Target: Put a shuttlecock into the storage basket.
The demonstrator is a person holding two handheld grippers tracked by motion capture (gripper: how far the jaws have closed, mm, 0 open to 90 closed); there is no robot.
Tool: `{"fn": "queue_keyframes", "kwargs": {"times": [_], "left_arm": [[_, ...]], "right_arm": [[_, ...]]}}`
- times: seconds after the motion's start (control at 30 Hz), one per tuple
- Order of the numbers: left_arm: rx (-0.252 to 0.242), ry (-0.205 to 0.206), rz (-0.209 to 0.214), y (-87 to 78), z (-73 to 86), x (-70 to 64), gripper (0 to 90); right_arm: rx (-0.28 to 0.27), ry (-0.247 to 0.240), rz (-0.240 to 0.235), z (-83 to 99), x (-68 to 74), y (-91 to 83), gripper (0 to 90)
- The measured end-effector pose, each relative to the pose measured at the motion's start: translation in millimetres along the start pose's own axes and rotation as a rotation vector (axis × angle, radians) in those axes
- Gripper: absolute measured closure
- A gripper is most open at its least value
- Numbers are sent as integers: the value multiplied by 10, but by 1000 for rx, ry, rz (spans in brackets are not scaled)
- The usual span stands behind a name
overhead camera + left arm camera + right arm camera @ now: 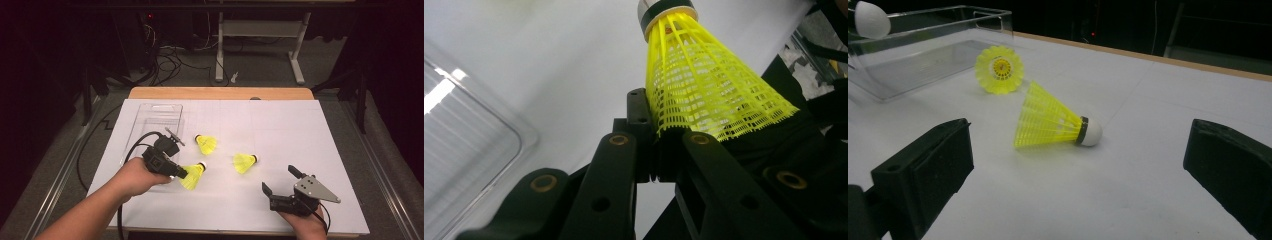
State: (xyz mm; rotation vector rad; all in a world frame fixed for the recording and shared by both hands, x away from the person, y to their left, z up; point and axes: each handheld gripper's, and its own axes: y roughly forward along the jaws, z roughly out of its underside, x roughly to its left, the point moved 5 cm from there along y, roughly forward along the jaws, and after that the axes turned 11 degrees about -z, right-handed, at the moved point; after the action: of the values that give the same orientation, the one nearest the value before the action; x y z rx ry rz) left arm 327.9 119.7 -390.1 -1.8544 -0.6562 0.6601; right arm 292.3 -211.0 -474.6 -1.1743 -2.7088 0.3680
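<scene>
1. Nearest the high view's camera, two forearms are seen coming in from six o'clock, each hand holding a gripper over a white sheet [280, 130] that covers the table.
2. At about five o'clock on the sheet, the right gripper [281, 180] is held with its jaws spread wide and nothing between them; it is seen low over the white sheet, near its front edge.
3. In the right gripper view, a yellow shuttlecock [1055, 124] is seen lying on its side well ahead of the spread jaws, between them, with its white cork tip pointing to three o'clock. The same shuttlecock [245, 162] is found near the middle of the sheet in the high view.
4. At about eight o'clock on the sheet, the left gripper [182, 173] is held with its jaws pressed onto the skirt of a second yellow shuttlecock [194, 175].
5. In the left gripper view, this held shuttlecock [704, 85] is pinched at the wide rim of its mesh skirt, its cork pointing to twelve o'clock.
6. A third yellow shuttlecock [206, 143] is seen lying on the sheet at about eleven o'clock from the middle one, just beside a clear plastic tray [150, 117].
7. The tray is set at ten o'clock on the sheet, just beyond the left gripper.
</scene>
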Motion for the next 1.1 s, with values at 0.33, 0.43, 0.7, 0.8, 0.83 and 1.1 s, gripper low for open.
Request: {"fn": "queue_keyframes", "kwargs": {"times": [0.33,0.43,0.7,0.8,0.83,1.1], "left_arm": [[-52,-60,-26,-91,-19,200,885],[-57,-69,-37,-140,-3,264,886],[-77,-115,-59,-238,58,445,886],[-77,-134,-72,-264,89,527,886],[-76,-139,-74,-272,100,554,886],[-76,-180,-97,-319,167,748,886]], "right_arm": [[-6,-21,17,-16,-10,-27,1],[-14,-9,30,-15,-48,-50,1],[-14,0,40,-7,-77,-62,1],[-16,-2,39,-10,-75,-63,1],[-15,-1,38,-9,-75,-62,1],[-15,-1,40,-9,-84,-67,1]]}}
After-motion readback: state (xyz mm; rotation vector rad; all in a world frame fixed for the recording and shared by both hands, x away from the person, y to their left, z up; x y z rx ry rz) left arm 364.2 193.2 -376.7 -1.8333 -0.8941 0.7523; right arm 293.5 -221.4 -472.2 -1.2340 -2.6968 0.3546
